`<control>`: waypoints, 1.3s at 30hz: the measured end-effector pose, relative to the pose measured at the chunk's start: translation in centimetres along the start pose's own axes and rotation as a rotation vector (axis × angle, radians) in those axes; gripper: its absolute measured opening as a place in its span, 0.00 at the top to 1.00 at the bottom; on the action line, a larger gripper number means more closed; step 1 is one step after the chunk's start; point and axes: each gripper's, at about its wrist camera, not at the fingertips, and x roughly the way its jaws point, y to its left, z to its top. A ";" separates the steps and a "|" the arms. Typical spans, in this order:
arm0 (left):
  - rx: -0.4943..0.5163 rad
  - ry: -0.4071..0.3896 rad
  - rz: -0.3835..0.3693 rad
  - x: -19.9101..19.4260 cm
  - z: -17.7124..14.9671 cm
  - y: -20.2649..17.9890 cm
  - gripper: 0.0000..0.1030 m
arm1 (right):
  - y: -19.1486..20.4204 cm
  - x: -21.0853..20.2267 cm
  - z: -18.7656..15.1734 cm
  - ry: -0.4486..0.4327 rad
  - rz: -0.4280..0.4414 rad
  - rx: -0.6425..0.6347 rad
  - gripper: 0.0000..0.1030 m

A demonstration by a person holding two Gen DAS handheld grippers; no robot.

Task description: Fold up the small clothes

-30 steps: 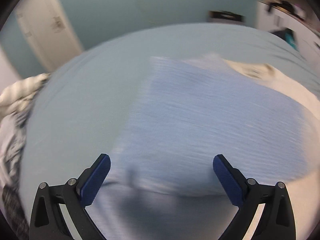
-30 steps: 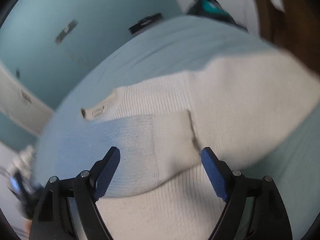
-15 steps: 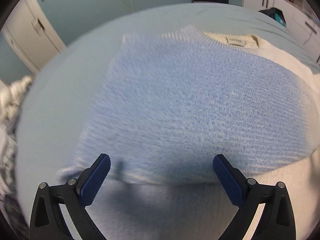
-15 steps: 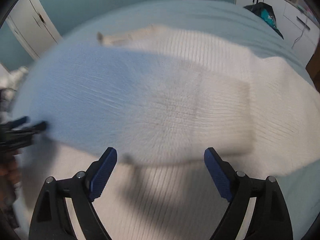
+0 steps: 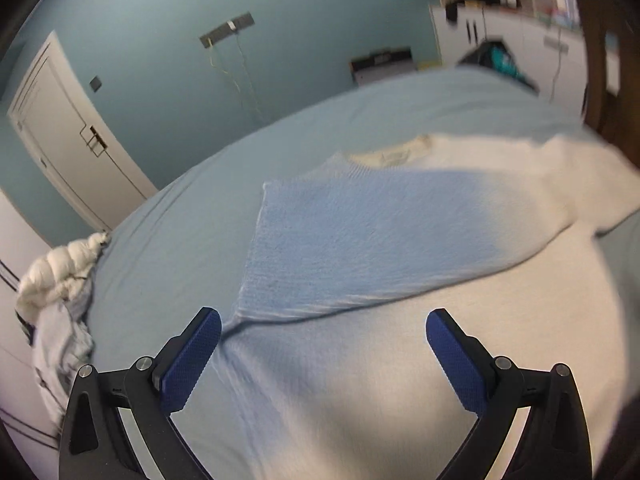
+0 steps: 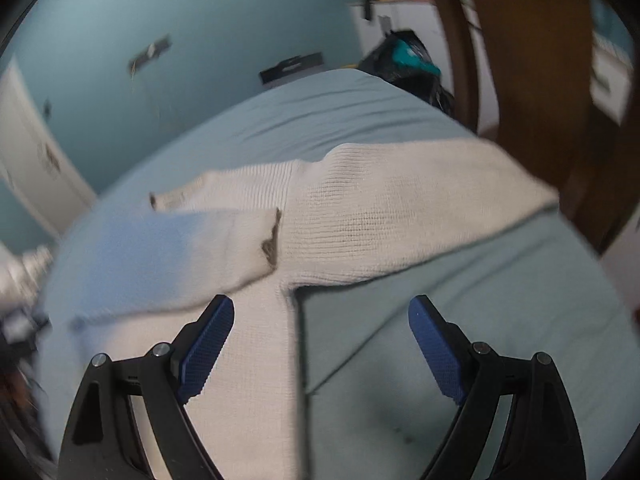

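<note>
sweater [image 5: 400,240]: lying flat on the bed [image 5: 180,240], one sleeve folded across | left gripper [image 5: 320,360]: jaws standing apart, empty | right gripper [image 6: 320,344]: jaws standing apart, just been opening, gripping nothing

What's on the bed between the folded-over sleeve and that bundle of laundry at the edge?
Nothing: in the left wrist view only bare blue sheet lies between the folded sleeve of the white sweater and the laundry pile.

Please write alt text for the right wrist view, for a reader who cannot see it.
A cream knit sweater lies flat on a light blue bed sheet, one sleeve folded across its body. The right gripper hovers above the sweater's side edge, jaws open and empty.
</note>
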 end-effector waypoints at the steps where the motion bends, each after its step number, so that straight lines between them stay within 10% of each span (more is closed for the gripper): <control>1: -0.026 -0.012 -0.025 -0.8 -0.2 0.0 0.00 | -0.1 0.3 0.2 -0.005 0.017 0.044 0.15; 4: -0.108 -0.004 -0.094 -1.2 -1.5 0.3 0.00 | -1.3 0.8 0.1 0.013 -0.014 0.102 0.15; 13: -0.105 0.094 0.012 1.9 -2.1 -0.2 0.00 | -2.7 1.6 1.3 0.100 -0.125 0.135 0.15; 29: -0.120 0.086 0.002 1.5 -1.9 -0.4 0.00 | -16.7 4.0 2.2 0.093 0.054 0.698 0.15; 39: -0.123 0.086 -0.044 1.9 -1.3 -0.8 0.00 | -22.0 8.8 3.9 0.040 -0.008 0.765 0.33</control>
